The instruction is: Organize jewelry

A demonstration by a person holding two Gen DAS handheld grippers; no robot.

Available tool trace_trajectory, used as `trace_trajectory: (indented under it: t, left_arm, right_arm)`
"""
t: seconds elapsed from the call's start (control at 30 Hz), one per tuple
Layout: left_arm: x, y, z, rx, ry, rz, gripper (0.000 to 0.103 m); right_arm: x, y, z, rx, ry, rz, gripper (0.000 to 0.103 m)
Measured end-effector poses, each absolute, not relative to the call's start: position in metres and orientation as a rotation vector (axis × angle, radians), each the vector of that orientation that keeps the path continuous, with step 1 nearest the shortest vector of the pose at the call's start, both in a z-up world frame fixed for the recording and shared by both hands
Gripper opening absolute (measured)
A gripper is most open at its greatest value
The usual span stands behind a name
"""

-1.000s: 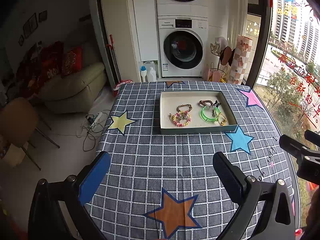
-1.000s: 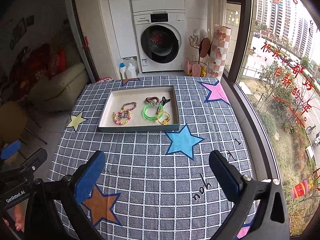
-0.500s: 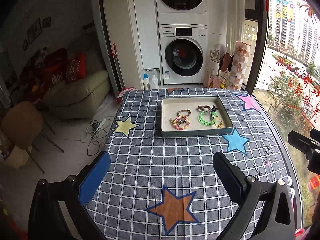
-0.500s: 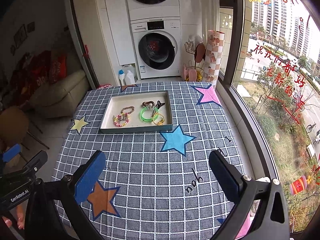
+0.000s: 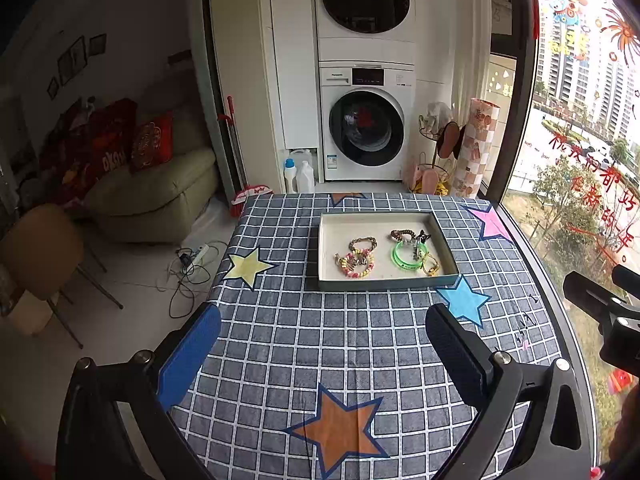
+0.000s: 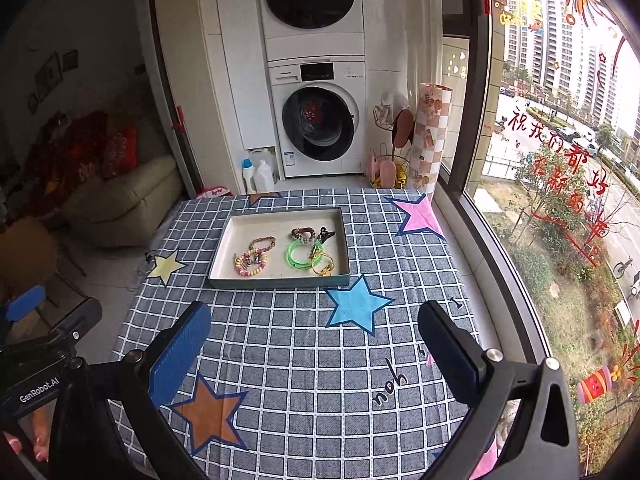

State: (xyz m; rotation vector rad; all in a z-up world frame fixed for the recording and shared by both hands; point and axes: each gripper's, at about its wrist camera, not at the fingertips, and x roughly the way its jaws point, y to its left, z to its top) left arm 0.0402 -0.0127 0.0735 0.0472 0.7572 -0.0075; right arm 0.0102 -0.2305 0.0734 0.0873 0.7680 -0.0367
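I see the jewelry all lying in the tray (image 5: 443,246), which sits on the far half of the table (image 5: 360,340): a beaded bracelet (image 5: 354,266) and a brown one (image 5: 363,244) in the tray's left half, a green bangle (image 5: 409,256), a gold piece (image 5: 430,266), a dark bracelet (image 5: 402,235) and a black clip (image 5: 423,237) crowded in its right half, several of them touching or overlapping. I judge the sorting is either done, with everything gathered in the tray, or not begun, if the pieces are meant to be spread apart; I cannot tell which from here. My left gripper (image 5: 320,344) hangs over the near half of the table, well short of the tray, jaws wide apart and holding nothing. My right gripper (image 6: 316,340) is likewise short of the tray, spread wide and empty; in its view the tray (image 6: 224,246) lies ahead and slightly left. Between the grippers and the tray there is only the checked cloth with its printed stars, so nothing blocks the reach. The tray's raised wall is the one thing to clear, and the tangled cluster around the green bangle looks likely to drag its neighbours along if I lift one. Beyond the tray stand a washer (image 5: 366,124) with bottles (image 5: 298,176) beside it, a sofa (image 5: 152,192) to the tray's left, and a window (image 5: 580,140) to its right.
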Motion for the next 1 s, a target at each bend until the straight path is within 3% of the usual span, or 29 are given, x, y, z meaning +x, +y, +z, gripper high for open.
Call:
trace_trajectory:
  t: [1.0]
  left_arm:
    - [0.0403, -0.0168, 0.0709, 0.046, 0.771, -0.008, 0.103]
  right_arm:
    - [0.0123, -0.2252, 0.0755, 0.079, 0.77, -0.019, 0.103]
